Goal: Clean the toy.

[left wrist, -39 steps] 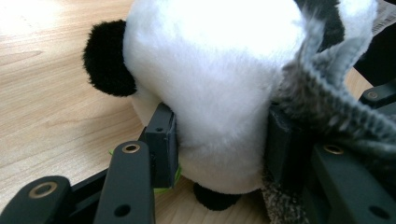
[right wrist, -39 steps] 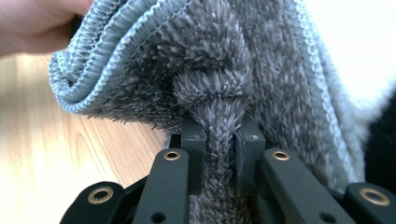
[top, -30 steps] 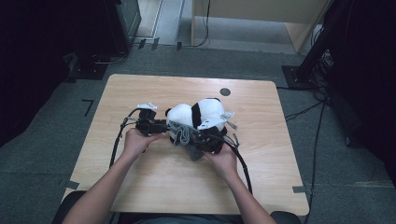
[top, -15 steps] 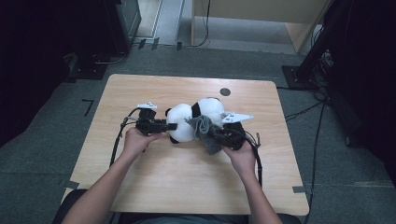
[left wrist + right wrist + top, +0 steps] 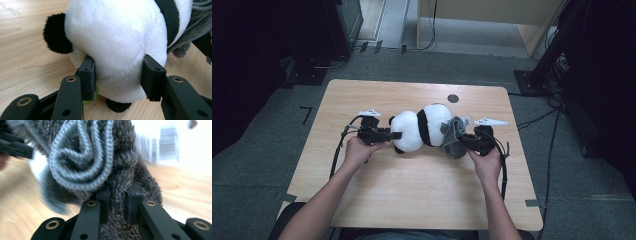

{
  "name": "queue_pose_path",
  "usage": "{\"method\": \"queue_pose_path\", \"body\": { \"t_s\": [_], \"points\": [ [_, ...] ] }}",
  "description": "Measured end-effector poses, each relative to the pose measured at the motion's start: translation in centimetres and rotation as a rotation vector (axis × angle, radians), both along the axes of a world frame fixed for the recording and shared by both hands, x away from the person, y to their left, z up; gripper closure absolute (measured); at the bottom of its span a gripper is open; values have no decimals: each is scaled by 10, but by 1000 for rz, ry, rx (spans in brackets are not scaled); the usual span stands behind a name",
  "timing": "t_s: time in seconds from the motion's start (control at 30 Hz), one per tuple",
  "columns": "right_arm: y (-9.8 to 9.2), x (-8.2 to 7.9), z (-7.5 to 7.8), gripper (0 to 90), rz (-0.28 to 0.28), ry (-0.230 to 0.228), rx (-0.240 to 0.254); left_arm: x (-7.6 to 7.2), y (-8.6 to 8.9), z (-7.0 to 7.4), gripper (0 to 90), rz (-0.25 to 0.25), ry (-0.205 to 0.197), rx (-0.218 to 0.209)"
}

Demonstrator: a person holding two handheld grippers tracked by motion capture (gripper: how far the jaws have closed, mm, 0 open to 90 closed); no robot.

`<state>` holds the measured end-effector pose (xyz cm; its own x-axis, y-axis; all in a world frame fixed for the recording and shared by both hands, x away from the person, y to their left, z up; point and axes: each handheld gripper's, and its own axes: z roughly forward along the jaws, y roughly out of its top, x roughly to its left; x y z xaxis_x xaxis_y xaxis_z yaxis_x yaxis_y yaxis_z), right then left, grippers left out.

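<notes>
A soft toy panda [image 5: 419, 131] lies on its side in the middle of the wooden table [image 5: 412, 200]. It is white with black bands and small black ears, and one black ear [image 5: 56, 35] shows well in the left gripper view. A fuzzy grey cloth [image 5: 453, 136] with a ribbed edge hangs at the panda's right end, touching it. The left gripper [image 5: 384, 135] squeezes the panda's white round end, with one black jaw pressed into the fur on each side, as the left gripper view shows up close [image 5: 118, 77]. The right gripper [image 5: 464, 140] pinches the grey cloth tight; in the right gripper view [image 5: 117, 203] its two jaws are almost together with the fluffy cloth between them. That view is blurry. A small dark round spot [image 5: 453, 98] sits on the table near the far edge, well apart from the panda. Around the table is grey floor [image 5: 272, 165] with black cables.
</notes>
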<state>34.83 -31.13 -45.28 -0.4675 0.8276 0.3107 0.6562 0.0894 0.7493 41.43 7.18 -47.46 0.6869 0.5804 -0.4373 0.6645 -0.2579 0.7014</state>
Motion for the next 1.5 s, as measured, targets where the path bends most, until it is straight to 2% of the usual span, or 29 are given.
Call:
{"method": "queue_pose_path", "body": {
  "t_s": [0.07, 0.17, 0.3, 0.47, 0.8, 0.9, 1.07, 1.17, 1.37, 1.5],
  "points": [
    [-4, 3, -7, 778, -14, 27, -18, 0, 0, 0, 529, -2, -4, 4],
    [-6, 10, -16, 779, -23, 54, -13, 0, 0, 0, 529, 6, -6, 4],
    [-6, 16, -22, 781, -32, 64, -13, 0, 1, 0, 528, 9, -7, 5],
    [-9, 20, -30, 781, -48, 101, -23, 0, 1, 0, 527, 9, -9, 6],
    [-16, 25, -37, 781, -88, 161, -65, 0, 2, 0, 525, 9, -11, 7],
    [-20, 23, -32, 788, -96, 144, -71, 0, 2, 1, 525, 9, -10, 6],
    [-32, 17, -20, 796, -115, 91, -26, -1, 1, 2, 528, 11, -6, 6],
    [-35, 11, -5, 800, -121, 47, 3, -2, 2, 4, 529, 11, -2, 5],
    [-29, -2, 33, 800, -99, -81, 27, -6, 3, 5, 530, 22, -7, -2],
    [-19, -5, 51, 799, -67, -127, 27, -11, 2, 7, 528, 29, -19, 1]
  ]
}}
